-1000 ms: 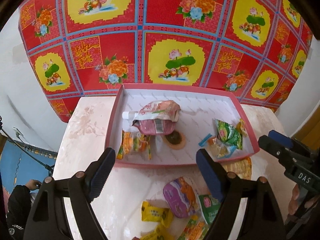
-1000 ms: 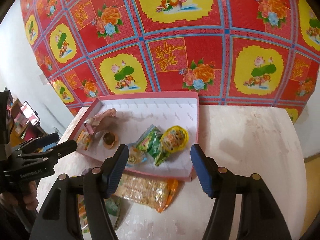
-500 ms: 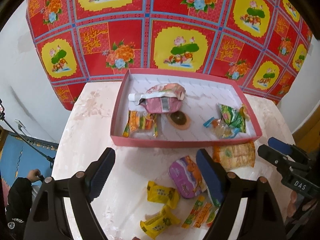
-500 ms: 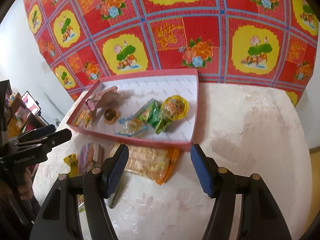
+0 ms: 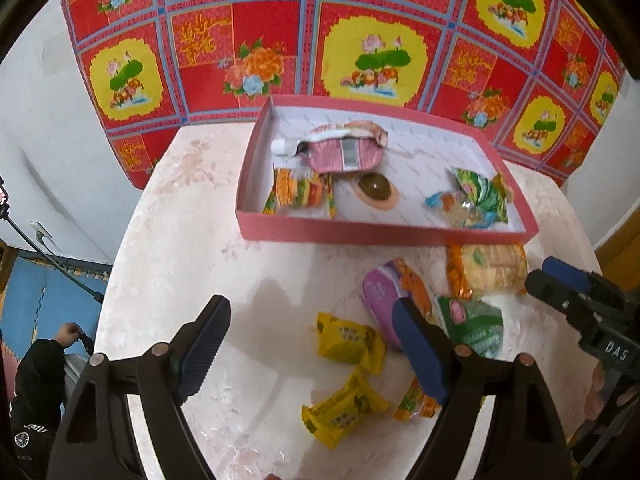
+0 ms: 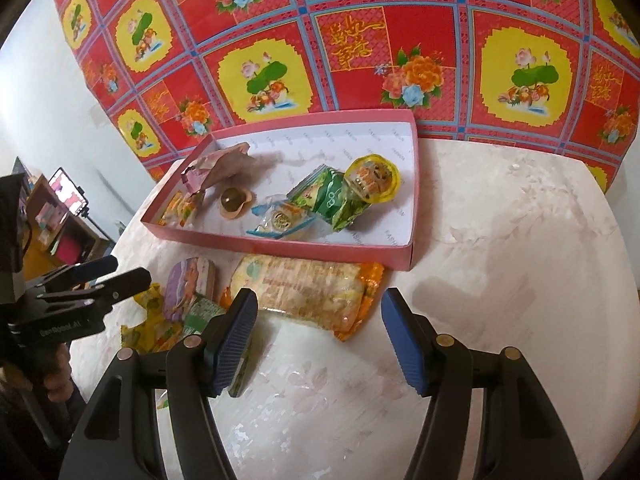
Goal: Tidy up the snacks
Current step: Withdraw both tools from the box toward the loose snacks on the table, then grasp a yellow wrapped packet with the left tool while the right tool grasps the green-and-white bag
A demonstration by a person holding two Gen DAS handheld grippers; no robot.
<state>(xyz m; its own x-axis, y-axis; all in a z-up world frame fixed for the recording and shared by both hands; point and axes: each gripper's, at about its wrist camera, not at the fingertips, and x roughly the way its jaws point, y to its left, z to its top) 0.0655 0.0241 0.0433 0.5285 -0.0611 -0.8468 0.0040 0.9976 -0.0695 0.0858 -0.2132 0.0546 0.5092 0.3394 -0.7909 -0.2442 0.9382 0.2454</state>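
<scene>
The left camera looks down from above the near left side of the surface, toward the pink box. The right camera looks from the near right side. Both see the box, the loose snacks and the red cloth behind.

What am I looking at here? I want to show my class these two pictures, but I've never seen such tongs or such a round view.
A person holds two hand grippers, each with a fisheye camera looking along its fingers. One picture is from the left gripper, one from the right gripper. Both are open and hold nothing. On the table stands a pink box with snacks inside. Loose in front of it lie an orange cracker pack, a purple packet and yellow packets.
</scene>
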